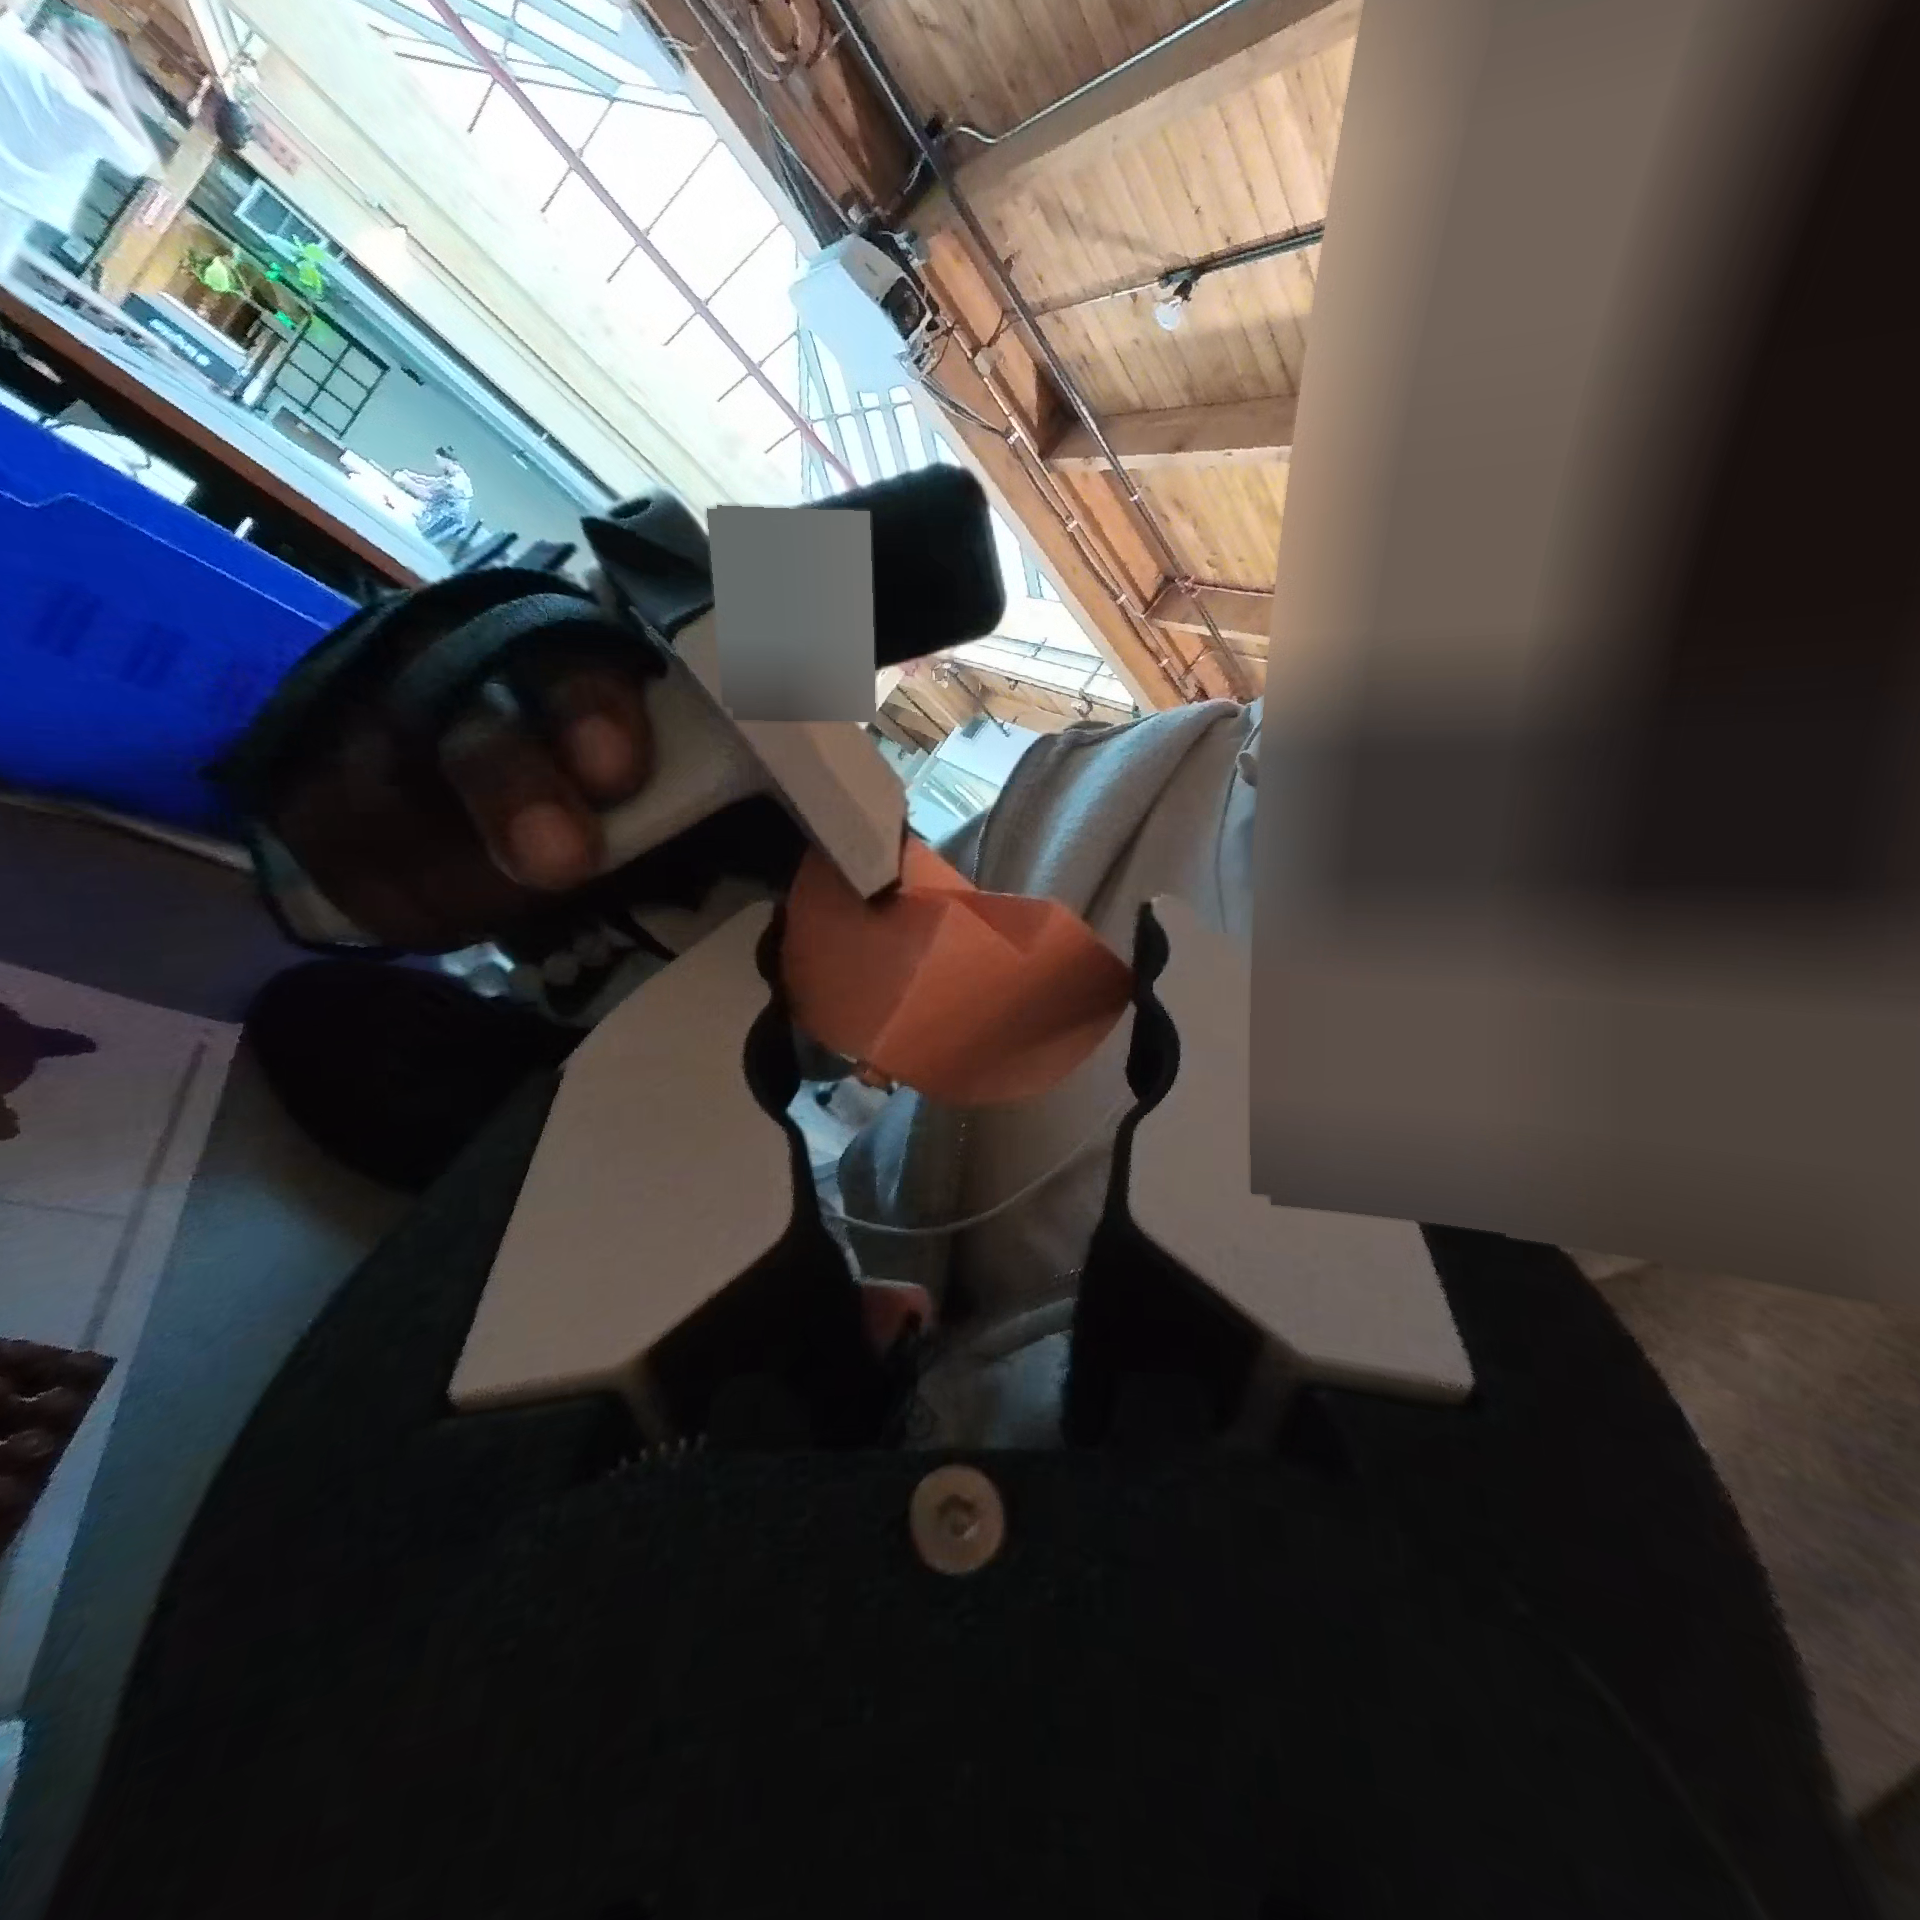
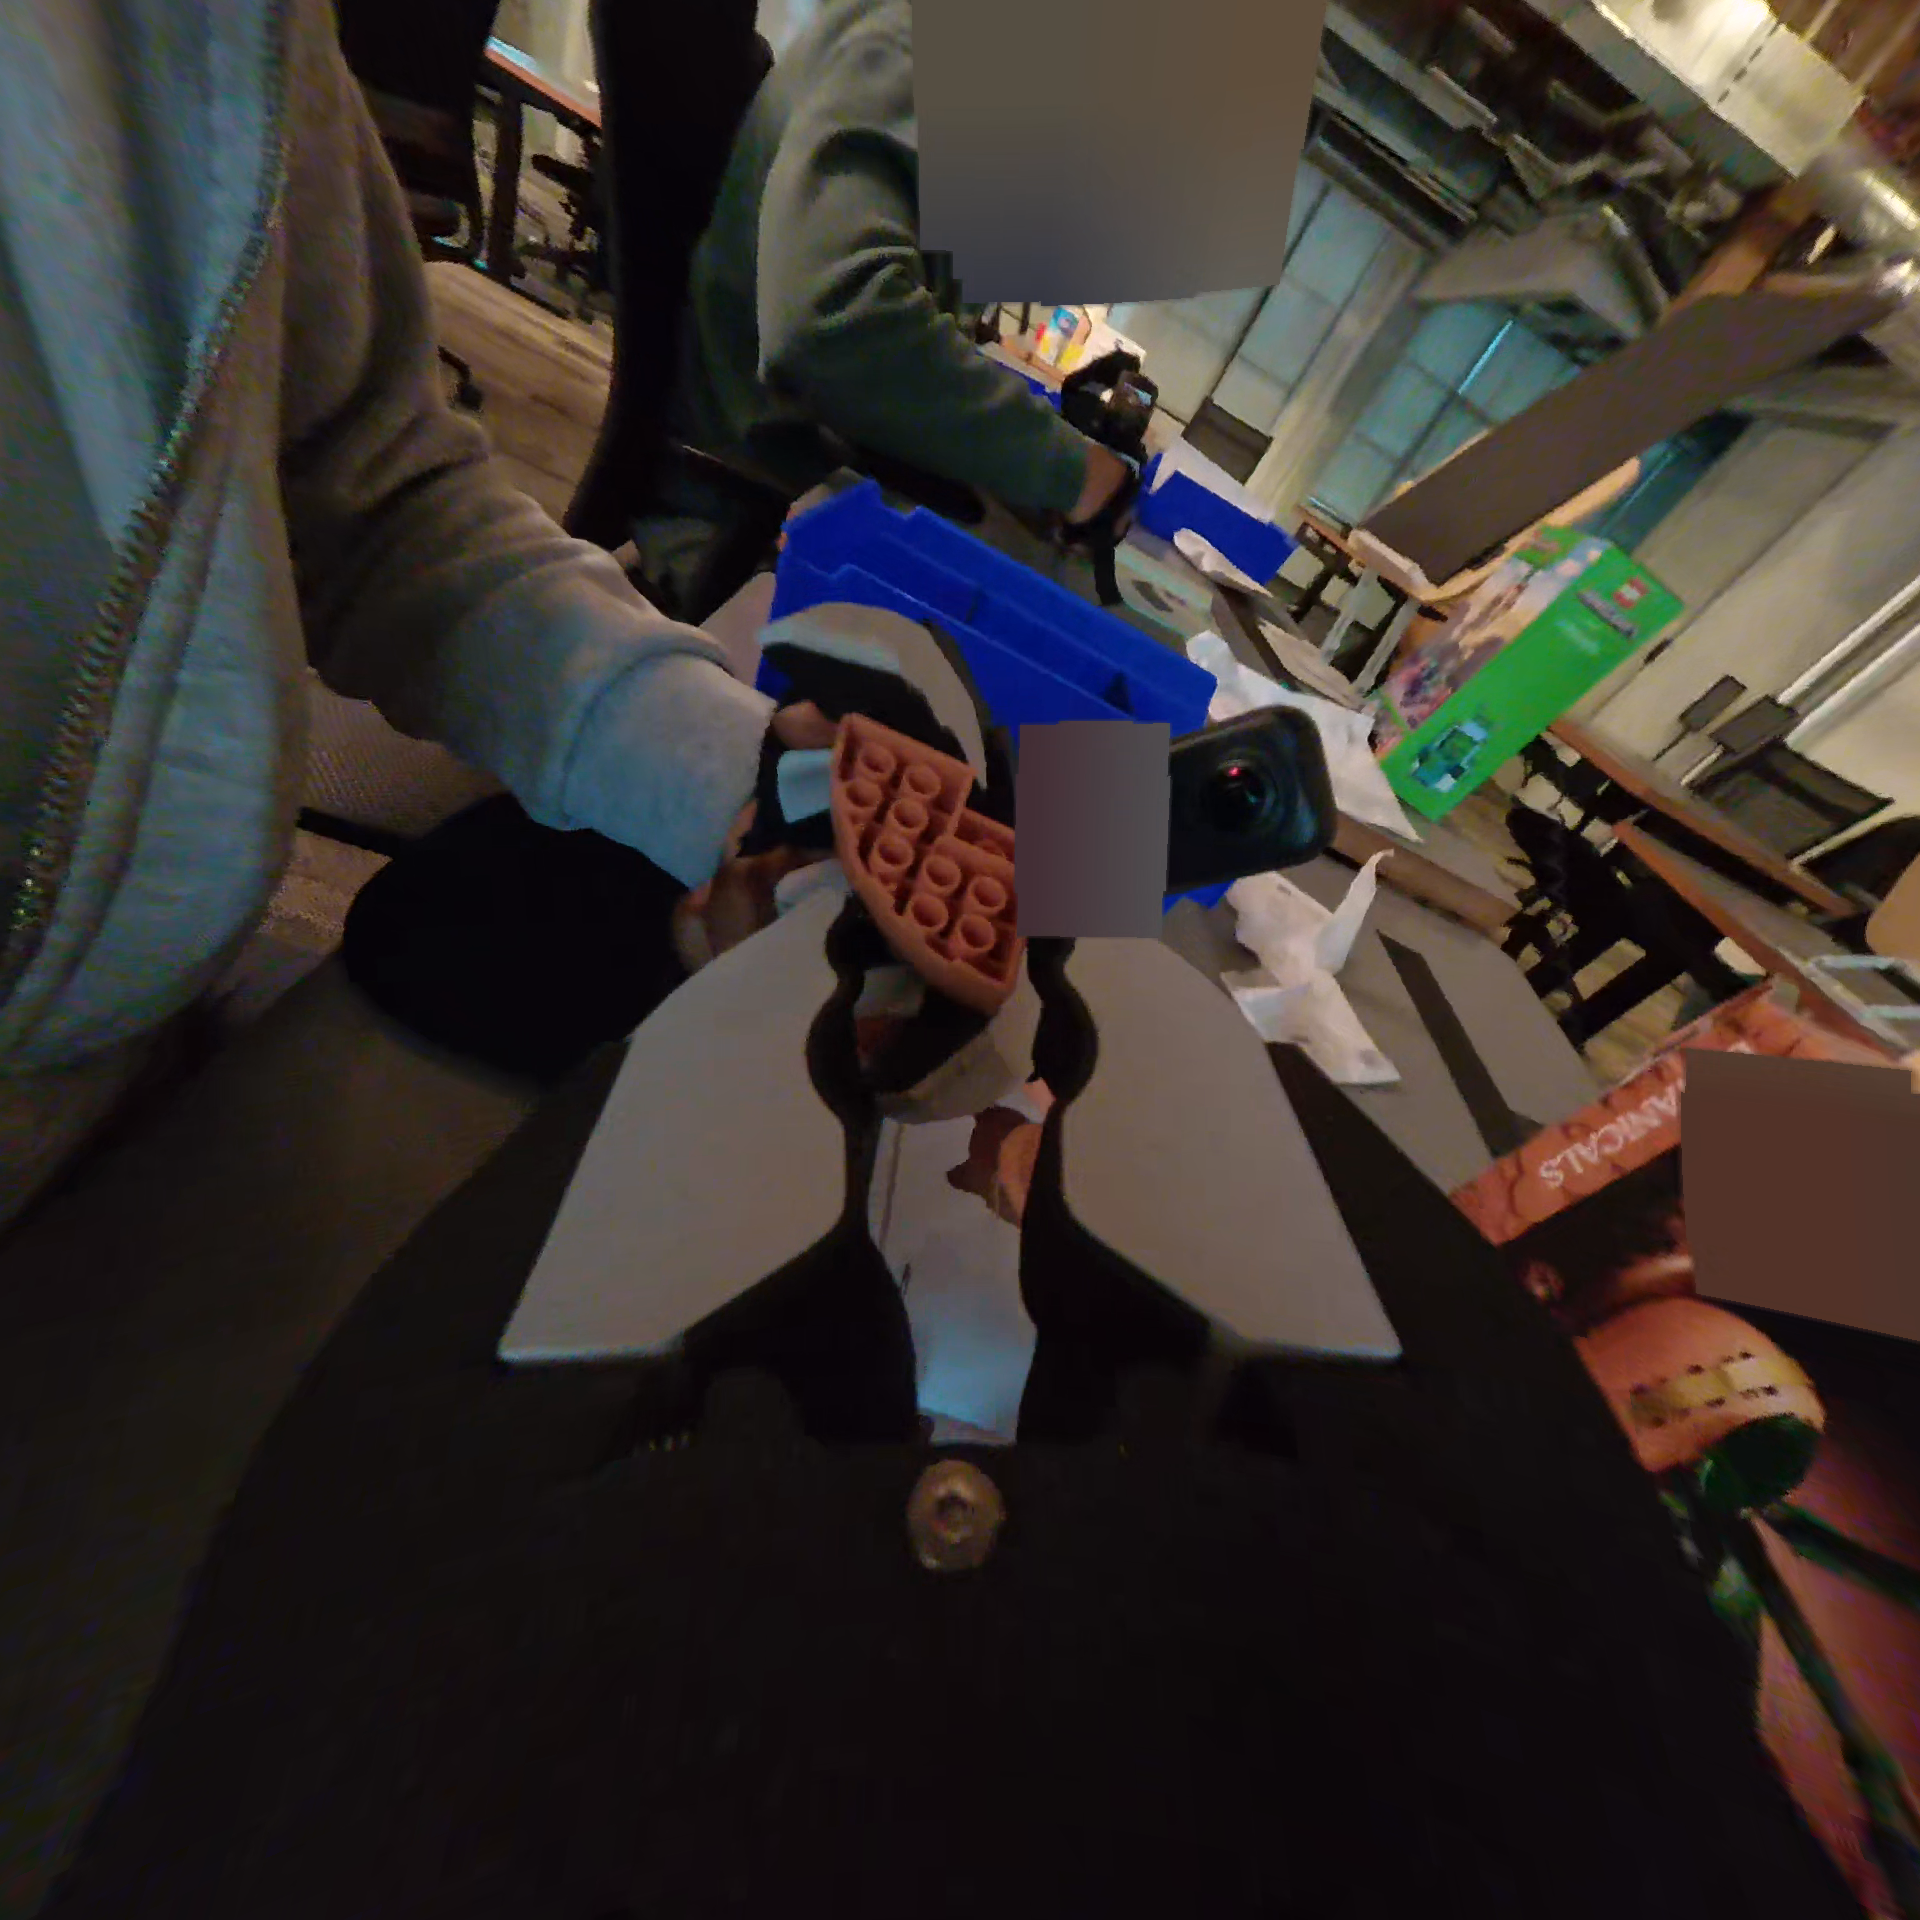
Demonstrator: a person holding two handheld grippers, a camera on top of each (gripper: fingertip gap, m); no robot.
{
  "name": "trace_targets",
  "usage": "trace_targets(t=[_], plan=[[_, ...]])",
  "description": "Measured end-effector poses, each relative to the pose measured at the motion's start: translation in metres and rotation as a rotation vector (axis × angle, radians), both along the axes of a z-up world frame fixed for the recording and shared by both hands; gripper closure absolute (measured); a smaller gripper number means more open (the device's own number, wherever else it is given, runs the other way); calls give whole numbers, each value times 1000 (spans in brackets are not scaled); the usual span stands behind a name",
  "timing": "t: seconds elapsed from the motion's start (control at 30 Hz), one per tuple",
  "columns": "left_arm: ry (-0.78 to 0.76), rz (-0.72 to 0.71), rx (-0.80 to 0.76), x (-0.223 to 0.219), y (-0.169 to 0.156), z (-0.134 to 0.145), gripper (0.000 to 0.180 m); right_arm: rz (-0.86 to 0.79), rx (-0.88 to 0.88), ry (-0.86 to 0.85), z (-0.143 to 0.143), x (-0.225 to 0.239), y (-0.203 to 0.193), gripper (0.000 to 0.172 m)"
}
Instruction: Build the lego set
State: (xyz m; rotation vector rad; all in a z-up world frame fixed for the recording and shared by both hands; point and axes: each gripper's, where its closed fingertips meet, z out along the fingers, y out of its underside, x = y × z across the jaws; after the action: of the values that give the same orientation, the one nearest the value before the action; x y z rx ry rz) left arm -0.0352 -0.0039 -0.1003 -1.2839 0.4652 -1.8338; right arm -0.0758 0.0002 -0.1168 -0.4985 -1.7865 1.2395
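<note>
One orange brick [image 1: 956,997], wedge-shaped, studded underside: my left gripper [image 1: 951,987] clamps it between both pads; my right gripper [image 2: 940,997] closes on its lower corner. One blue bin [image 2: 997,623] behind

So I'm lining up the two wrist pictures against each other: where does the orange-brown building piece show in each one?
Left wrist view: the orange-brown building piece sits centre, spanning this gripper's two fingertips, smooth side showing; the other gripper's finger touches its upper left edge.
Right wrist view: it is just above centre, hollow tubed underside showing, at this gripper's fingertips.
Shared landmark: the blue bin, far left in the first, above centre in the second.
</note>
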Motion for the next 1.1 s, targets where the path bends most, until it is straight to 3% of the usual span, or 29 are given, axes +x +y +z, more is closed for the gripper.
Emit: trace_targets(t=[0.1, 0.23, 0.3, 0.4, 0.5, 0.63, 0.8, 0.97, 1.1], plan=[[96, 78, -24, -3, 11, -9, 115, -106, 18, -61, -10, -1, 12, 143], [386, 529, 38, -42, 45, -28, 94, -370, 20, -162, -19, 0, 45, 143], [496, 717, 113, -58, 48, -25, 99, -460, 18, -220, -27, 1, 53, 143], [667, 824, 241, -52, 46, -25, 113, -489, -53, -271, -32, -1, 47, 142], [771, 791, 311, -36, 44, -33, 125, -496, -111, -295, -30, -2, 43, 142], [635, 752, 341, -35, 35, -22, 153, -439, -162, -277, -20, 1, 32, 143], [466, 667, 346, -33, 20, -11, 153, -242, -113, -220, -10, 11, 13, 132], [213, 465, 339, -27, -2, 9, 153, -52, -104, 21, 15, 23, 12, 130], [52, 357, 318, -27, -6, 21, 153, 2, -6, 151, 21, 17, 0, 130]])
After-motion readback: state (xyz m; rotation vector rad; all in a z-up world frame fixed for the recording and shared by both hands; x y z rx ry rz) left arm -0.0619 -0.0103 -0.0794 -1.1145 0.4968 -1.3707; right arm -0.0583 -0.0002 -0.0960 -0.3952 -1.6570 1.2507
